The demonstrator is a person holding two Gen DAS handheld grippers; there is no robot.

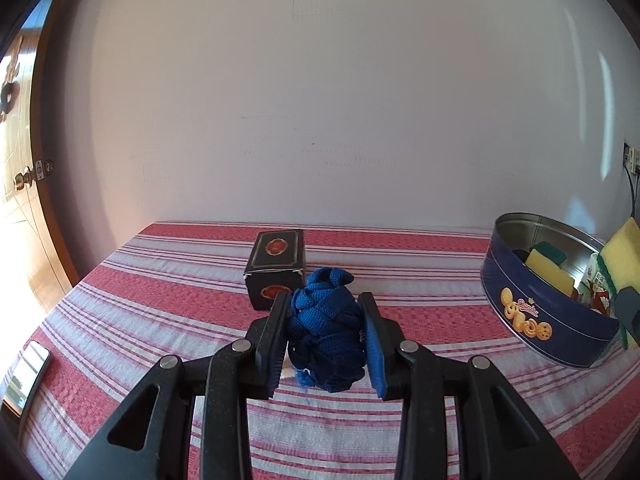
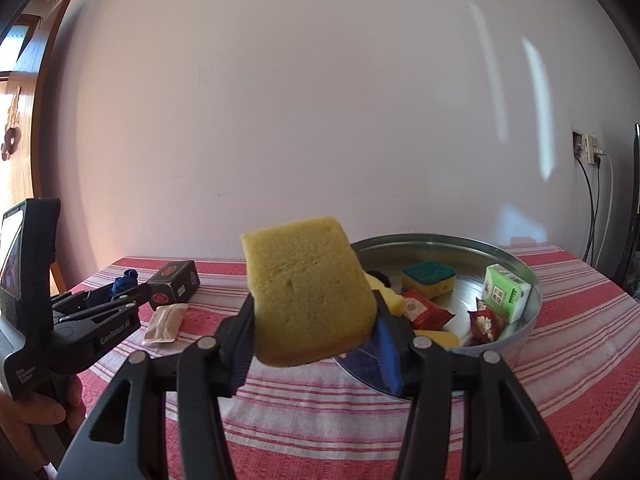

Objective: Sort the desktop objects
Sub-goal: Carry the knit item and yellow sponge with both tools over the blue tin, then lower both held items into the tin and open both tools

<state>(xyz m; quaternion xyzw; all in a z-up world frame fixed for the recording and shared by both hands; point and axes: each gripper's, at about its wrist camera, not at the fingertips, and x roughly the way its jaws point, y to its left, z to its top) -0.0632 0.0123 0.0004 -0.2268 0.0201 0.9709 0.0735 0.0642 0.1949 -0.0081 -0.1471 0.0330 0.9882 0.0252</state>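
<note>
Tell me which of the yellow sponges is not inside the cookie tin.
The plain yellow sponge clamped in the right gripper, held above the striped tablecloth. The green-topped sponge lies inside the cookie tin.

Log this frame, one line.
left tool: shut on blue strap | right tool: shut on sponge | tin: sponge, snacks, tissue pack | black box: on cloth

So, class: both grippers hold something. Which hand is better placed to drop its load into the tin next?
Right. The right gripper holds its yellow sponge just beside the tin; the left gripper, gripping blue cord, is farther away.
</note>
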